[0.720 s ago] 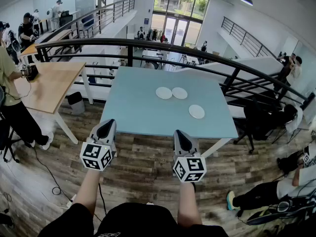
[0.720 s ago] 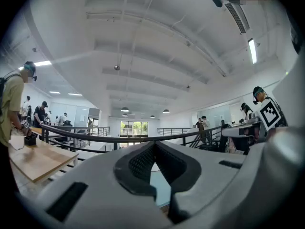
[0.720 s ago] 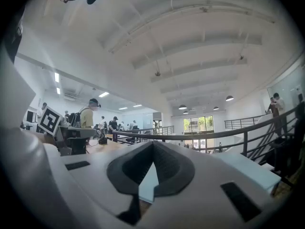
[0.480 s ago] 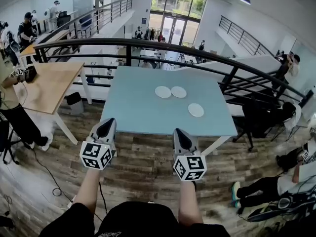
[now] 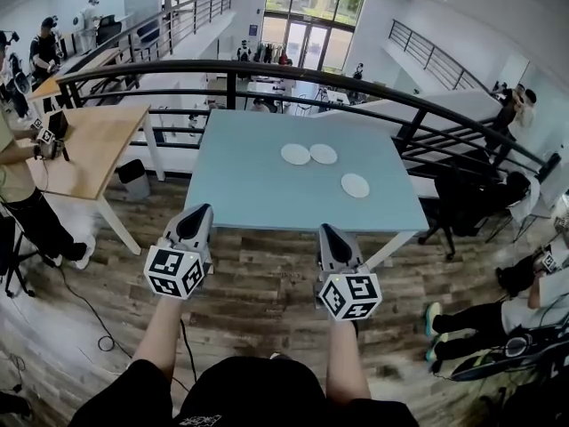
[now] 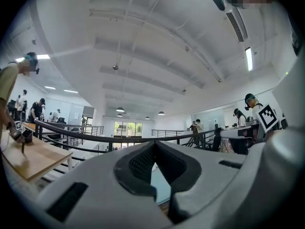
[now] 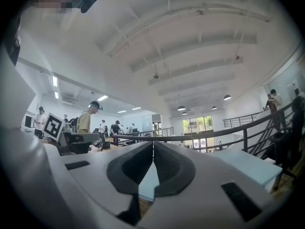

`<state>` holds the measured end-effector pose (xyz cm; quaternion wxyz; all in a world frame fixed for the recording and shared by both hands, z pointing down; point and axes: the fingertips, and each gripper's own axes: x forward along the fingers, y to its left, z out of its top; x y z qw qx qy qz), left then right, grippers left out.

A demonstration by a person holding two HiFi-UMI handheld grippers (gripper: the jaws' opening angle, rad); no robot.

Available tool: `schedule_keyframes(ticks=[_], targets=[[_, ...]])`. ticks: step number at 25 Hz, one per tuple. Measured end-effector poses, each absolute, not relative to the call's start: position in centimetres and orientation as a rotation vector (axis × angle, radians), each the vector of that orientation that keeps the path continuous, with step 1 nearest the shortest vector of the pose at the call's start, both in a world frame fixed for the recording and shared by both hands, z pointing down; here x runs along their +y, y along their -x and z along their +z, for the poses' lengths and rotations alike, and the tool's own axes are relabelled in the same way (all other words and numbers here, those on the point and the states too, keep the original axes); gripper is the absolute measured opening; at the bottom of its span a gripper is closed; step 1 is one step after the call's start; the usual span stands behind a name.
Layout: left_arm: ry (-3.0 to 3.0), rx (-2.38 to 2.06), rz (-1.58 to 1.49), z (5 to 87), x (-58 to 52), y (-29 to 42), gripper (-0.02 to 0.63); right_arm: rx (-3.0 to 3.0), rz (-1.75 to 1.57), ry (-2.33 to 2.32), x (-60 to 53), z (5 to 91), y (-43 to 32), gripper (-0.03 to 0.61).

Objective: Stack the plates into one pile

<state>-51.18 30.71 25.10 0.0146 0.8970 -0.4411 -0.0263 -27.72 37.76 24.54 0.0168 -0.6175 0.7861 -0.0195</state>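
Three white plates lie apart on the light blue table [image 5: 249,185]. Two sit side by side at the far middle, one on the left [image 5: 295,154] and one on the right [image 5: 324,153]. The third plate [image 5: 355,185] lies nearer, to the right. My left gripper [image 5: 197,212] and right gripper [image 5: 327,231] hover level over the wooden floor, short of the table's near edge and well away from the plates. In the left gripper view, the left gripper [image 6: 155,146] has its tips together and holds nothing. The right gripper [image 7: 153,144] is also shut and empty.
A black curved railing [image 5: 267,68] runs behind the table. A wooden table [image 5: 89,145] and a standing person [image 5: 18,185] are at the left, with a small bin [image 5: 133,176] beside them. People sit on the floor at the right [image 5: 498,327].
The head view has shifted a little and both grippers sit slightly higher in it. The plates have not moved. Both grippers stay shut.
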Motion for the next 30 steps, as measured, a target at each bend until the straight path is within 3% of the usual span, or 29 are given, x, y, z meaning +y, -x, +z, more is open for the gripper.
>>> schedule_keyframes(ticks=[11, 30], targets=[[-2.822, -1.368, -0.059, 26.1, 32.1, 49.7, 0.008, 2.461, -0.055, 1.873, 39.1, 25.1, 26.7, 0.009], [-2.740, -1.465, -0.048, 27.1, 33.5, 33.1, 0.008, 2.511, -0.152, 1.702, 40.0, 26.0, 9.3, 0.009]])
